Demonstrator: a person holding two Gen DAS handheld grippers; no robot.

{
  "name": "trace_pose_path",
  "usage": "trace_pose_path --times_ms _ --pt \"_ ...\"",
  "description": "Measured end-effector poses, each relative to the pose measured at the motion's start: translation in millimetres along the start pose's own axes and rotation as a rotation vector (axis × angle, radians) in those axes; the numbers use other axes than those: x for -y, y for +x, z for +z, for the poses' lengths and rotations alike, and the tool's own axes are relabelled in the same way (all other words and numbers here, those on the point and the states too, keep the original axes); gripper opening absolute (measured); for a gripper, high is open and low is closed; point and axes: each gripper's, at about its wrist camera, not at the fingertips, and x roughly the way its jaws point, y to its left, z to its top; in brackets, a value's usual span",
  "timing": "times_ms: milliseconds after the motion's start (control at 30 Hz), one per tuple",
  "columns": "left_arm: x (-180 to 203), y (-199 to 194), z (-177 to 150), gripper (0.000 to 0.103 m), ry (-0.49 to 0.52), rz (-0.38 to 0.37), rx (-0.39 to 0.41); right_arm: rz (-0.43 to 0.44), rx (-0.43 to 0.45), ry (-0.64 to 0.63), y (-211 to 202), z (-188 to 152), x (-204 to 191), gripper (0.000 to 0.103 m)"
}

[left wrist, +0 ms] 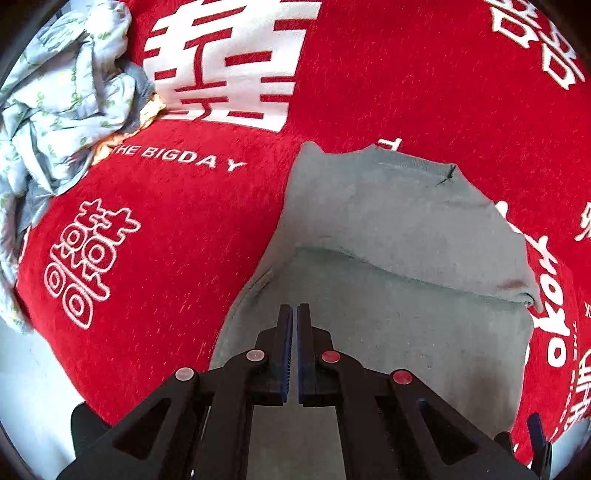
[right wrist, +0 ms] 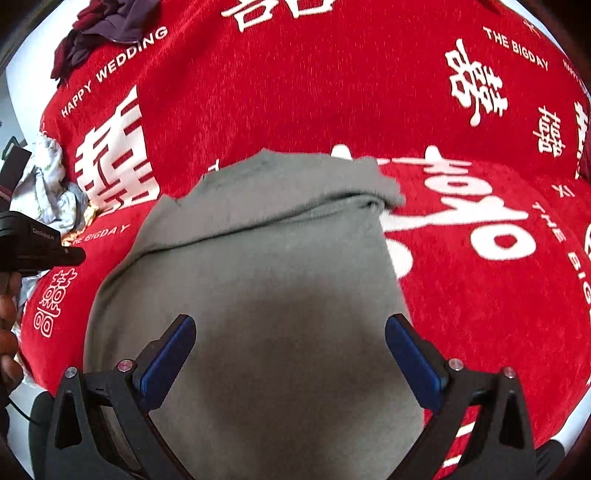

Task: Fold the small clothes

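A small grey-green garment [left wrist: 388,258] lies flat on the red cloth, with its far part folded over in a band. It also fills the middle of the right wrist view [right wrist: 266,266]. My left gripper [left wrist: 297,308] is above the garment's near left part with its jaws closed together and nothing between them. My right gripper [right wrist: 290,325] is wide open above the garment's near half, with bare blue pads [right wrist: 173,354].
A red cloth with white wedding lettering [left wrist: 166,229] covers the surface. A crumpled pale printed garment pile [left wrist: 62,99] lies at the far left, also in the right wrist view [right wrist: 48,184]. Dark purple and maroon clothes [right wrist: 107,26] lie at the far left corner. The left gripper's body [right wrist: 33,243] shows at the left edge.
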Motion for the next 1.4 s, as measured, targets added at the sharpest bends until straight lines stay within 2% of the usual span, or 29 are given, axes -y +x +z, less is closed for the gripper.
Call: trace_pose_path --times_ms 33,67,133,200,233,300,367,433,500,567,633,700,767,833,867,933,967,1033,1100,1167,1200,1267,1400 --pt "-1.1 -3.7 -1.5 0.000 -0.001 0.031 0.038 0.000 -0.004 0.002 0.3 -1.1 -0.2 0.102" --pt "-1.6 -7.2 -1.9 0.000 -0.001 0.022 0.044 -0.001 -0.004 0.003 0.4 -2.4 0.5 0.102" --pt "-2.9 -14.9 -3.1 0.000 0.008 -0.068 0.038 -0.001 -0.005 0.003 0.4 -3.5 0.7 0.102" --pt "-9.7 -24.7 -5.4 0.001 -0.026 -0.139 0.110 0.001 -0.007 0.010 1.1 -4.5 1.8 0.102" --pt "-13.9 -24.3 -3.9 0.001 -0.046 -0.176 0.110 0.001 -0.008 0.016 1.6 -4.3 2.5 0.102" --pt "-20.1 -19.2 -0.7 0.001 -0.082 -0.270 0.061 0.003 -0.007 0.031 4.2 -2.3 3.0 0.102" --pt "-19.9 -17.5 -0.5 0.001 -0.084 -0.280 0.041 -0.019 -0.003 0.028 10.7 2.2 0.5 0.102" --pt "-18.7 -17.7 -1.5 0.001 -0.089 -0.334 0.027 -0.050 -0.013 -0.006 28.9 10.3 -4.7 0.103" --pt "-17.9 -17.2 -1.7 0.001 -0.112 -0.416 -0.021 -0.114 -0.034 -0.091 57.3 22.4 -12.6 0.103" --pt "-15.6 -18.4 -1.1 0.001 -0.114 -0.443 -0.044 -0.212 -0.028 -0.214 89.5 37.0 -21.5 0.103" --pt "-7.1 -19.4 1.9 0.001 -0.071 -0.427 -0.102 -0.248 -0.044 -0.239 106.5 48.5 -19.5 0.103" --pt "-1.1 -16.9 3.5 0.001 -0.036 -0.397 -0.148 -0.235 -0.030 -0.198 110.0 57.9 -13.3 0.103" --pt "2.5 -14.0 5.5 0.001 -0.023 -0.372 -0.132 -0.228 -0.032 -0.207 118.2 64.6 -17.2 0.103" --pt "8.9 -9.4 8.7 0.000 -0.013 -0.375 -0.130 -0.235 -0.114 -0.277 139.4 67.4 -28.0 0.103" --pt "12.1 -8.3 9.5 0.001 -0.012 -0.371 -0.135 -0.231 -0.094 -0.290 139.2 71.7 -30.5 0.103" --pt "18.6 -7.3 10.3 0.001 -0.023 -0.327 -0.134 -0.216 -0.094 -0.279 143.6 73.3 -29.3 0.103" --pt "20.7 -5.3 11.3 0.001 -0.035 -0.325 -0.145 -0.180 -0.098 -0.255 147.1 73.7 -23.3 0.103" --pt "20.4 2.6 13.2 0.001 -0.075 -0.356 -0.194 -0.107 -0.107 -0.177 147.0 77.8 -7.9 0.103" --pt "16.3 10.2 13.2 0.001 -0.147 -0.391 -0.218 -0.104 -0.107 -0.179 146.3 78.0 -7.3 0.103" --pt "10.9 12.7 11.8 0.001 -0.225 -0.363 -0.170 -0.122 -0.110 -0.194 147.1 77.2 -10.4 0.103" --pt "9.7 11.9 12.3 0.001 -0.247 -0.314 -0.133 -0.120 -0.109 -0.192 147.4 77.7 -9.7 0.103" --pt "10.1 10.4 13.0 0.001 -0.255 -0.257 -0.109 -0.114 -0.110 -0.187 146.1 77.5 -12.1 0.103" --pt "7.2 3.6 11.6 0.001 -0.278 -0.192 -0.044 -0.129 -0.110 -0.199 146.1 76.6 -16.8 0.103"
